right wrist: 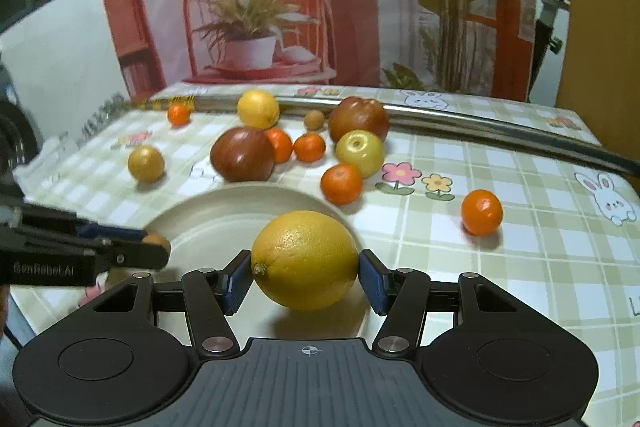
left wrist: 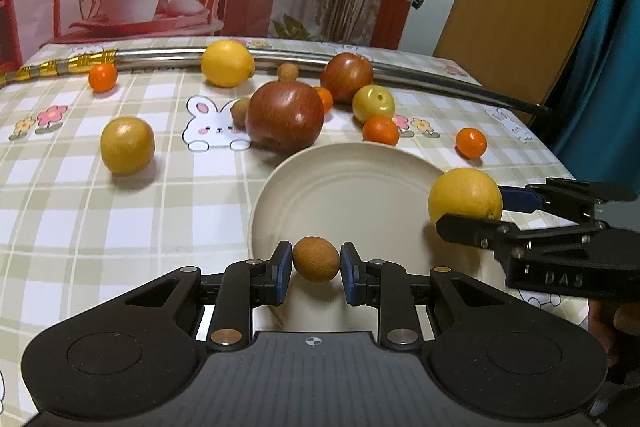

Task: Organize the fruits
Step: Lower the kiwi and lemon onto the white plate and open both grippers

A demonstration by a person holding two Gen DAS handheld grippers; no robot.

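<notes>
My left gripper (left wrist: 316, 261) is shut on a small brown round fruit (left wrist: 316, 259), held just above the near rim of the cream plate (left wrist: 340, 187). My right gripper (right wrist: 306, 273) is shut on a large yellow lemon (right wrist: 306, 259) and hovers over the plate (right wrist: 224, 211) from the right. In the left wrist view the lemon (left wrist: 465, 195) and the right gripper (left wrist: 500, 213) come in from the right edge. In the right wrist view the left gripper (right wrist: 154, 245) reaches in from the left with the brown fruit (right wrist: 154, 239) showing at its tip. The plate itself holds nothing.
Loose fruit lies beyond the plate: two dark red apples (left wrist: 285, 115) (left wrist: 346, 77), a yellow-green apple (left wrist: 373, 103), a second lemon (left wrist: 227, 63), a yellow round fruit (left wrist: 127, 145), several small oranges (left wrist: 471, 143), small brown fruits (left wrist: 287, 72). A metal rail (left wrist: 440, 79) borders the far table edge.
</notes>
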